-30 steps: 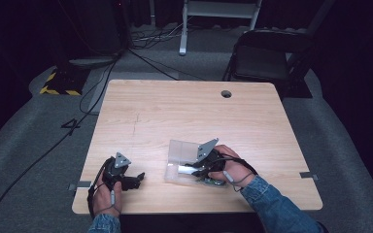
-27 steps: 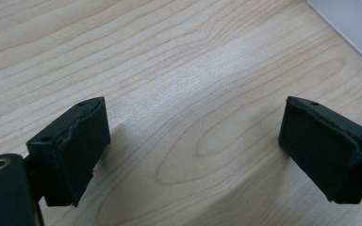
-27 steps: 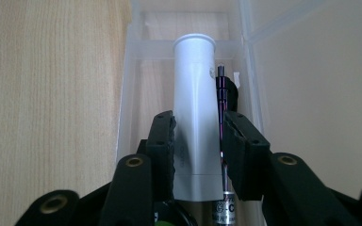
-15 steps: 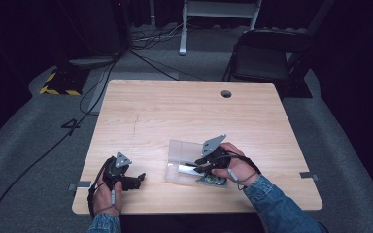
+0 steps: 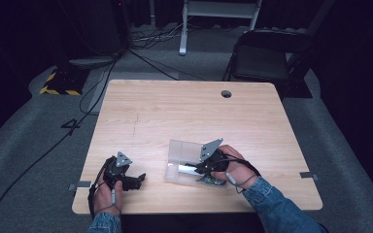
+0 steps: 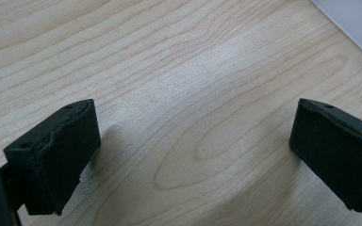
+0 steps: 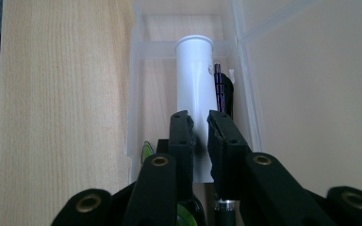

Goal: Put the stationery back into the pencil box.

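A clear plastic box lies on the wooden table near its front edge. Inside it rests a white tube beside a dark striped pen. My right gripper reaches into the box, and its jaws have just been closing onto the white tube, which sits between the pads. Off to the left, my left gripper rests low over bare wood. Its jaws have just been opening and stand wide with nothing between them.
A green item lies in the near end of the box. The box's translucent lid is laid open beside it. A cable hole is at the table's far side, and a dark chair stands behind it.
The right hand has shifted slightly over the box, and its grey plate has tilted a little. The left hand has kept its place.
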A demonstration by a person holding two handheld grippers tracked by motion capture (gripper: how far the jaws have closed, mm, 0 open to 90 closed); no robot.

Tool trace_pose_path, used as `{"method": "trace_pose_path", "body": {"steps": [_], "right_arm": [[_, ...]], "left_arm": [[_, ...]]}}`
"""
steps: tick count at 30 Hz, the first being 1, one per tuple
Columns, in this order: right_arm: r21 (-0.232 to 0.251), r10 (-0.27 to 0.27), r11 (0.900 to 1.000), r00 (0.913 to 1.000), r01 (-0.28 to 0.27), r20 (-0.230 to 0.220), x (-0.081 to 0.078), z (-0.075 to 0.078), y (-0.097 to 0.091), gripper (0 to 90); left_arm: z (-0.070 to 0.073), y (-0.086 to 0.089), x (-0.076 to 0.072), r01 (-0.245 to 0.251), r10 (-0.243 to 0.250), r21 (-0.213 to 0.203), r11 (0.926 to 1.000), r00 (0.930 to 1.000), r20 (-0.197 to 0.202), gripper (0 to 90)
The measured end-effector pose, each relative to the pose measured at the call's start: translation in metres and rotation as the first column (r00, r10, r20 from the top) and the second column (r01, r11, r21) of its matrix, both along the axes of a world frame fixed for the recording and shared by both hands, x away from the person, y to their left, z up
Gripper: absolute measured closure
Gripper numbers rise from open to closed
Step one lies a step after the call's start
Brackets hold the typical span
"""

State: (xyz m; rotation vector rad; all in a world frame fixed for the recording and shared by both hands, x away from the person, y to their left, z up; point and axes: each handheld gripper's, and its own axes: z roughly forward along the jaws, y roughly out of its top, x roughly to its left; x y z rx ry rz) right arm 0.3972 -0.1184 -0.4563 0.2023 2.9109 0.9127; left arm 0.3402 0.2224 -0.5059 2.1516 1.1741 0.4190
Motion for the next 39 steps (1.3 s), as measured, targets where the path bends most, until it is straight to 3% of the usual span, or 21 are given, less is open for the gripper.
{"method": "trace_pose_path", "body": {"steps": [12, 18, 23, 31, 37, 39], "right_arm": [[0.004, 0.008, 1.0, 0.9998, -0.008, -0.017, -0.005, 0.002, 0.0, 82.8], [0.012, -0.031, 0.9994, 0.9995, 0.031, -0.01, -0.002, 0.009, -0.011, 82.1], [0.022, -0.092, 0.9956, 0.9952, 0.091, 0.034, 0.0, 0.015, -0.024, 71.4], [0.009, -0.125, 0.9922, 0.9919, 0.125, 0.025, -0.001, 0.011, -0.035, 65.6], [0.024, -0.105, 0.9942, 0.9944, 0.105, 0.007, -0.006, 0.01, -0.034, 73.6], [0.023, -0.079, 0.9967, 0.9965, 0.078, 0.027, -0.01, 0.009, -0.026, 77.5]], "left_arm": [[0.0, 0.0, 0.0, -0.002, 0.002, -0.001, 1.0, 1.0, 0.003, 2.8], [0.0, 0.0, 0.0, -0.001, 0.001, -0.001, 1.0, 1.0, 0.0, 2.8], [0.0, 0.0, 0.0, -0.002, 0.002, -0.001, 1.0, 1.0, 0.003, 2.8], [0.0, 0.0, 0.001, 0.0, 0.0, -0.001, 1.0, 1.0, 0.001, 1.8], [0.0, 0.0, 0.001, 0.003, -0.003, 0.003, 1.0, 1.0, 0.002, 1.4], [-0.001, -0.001, 0.001, 0.001, -0.001, 0.001, 1.0, 1.0, 0.0, 1.1]]}}
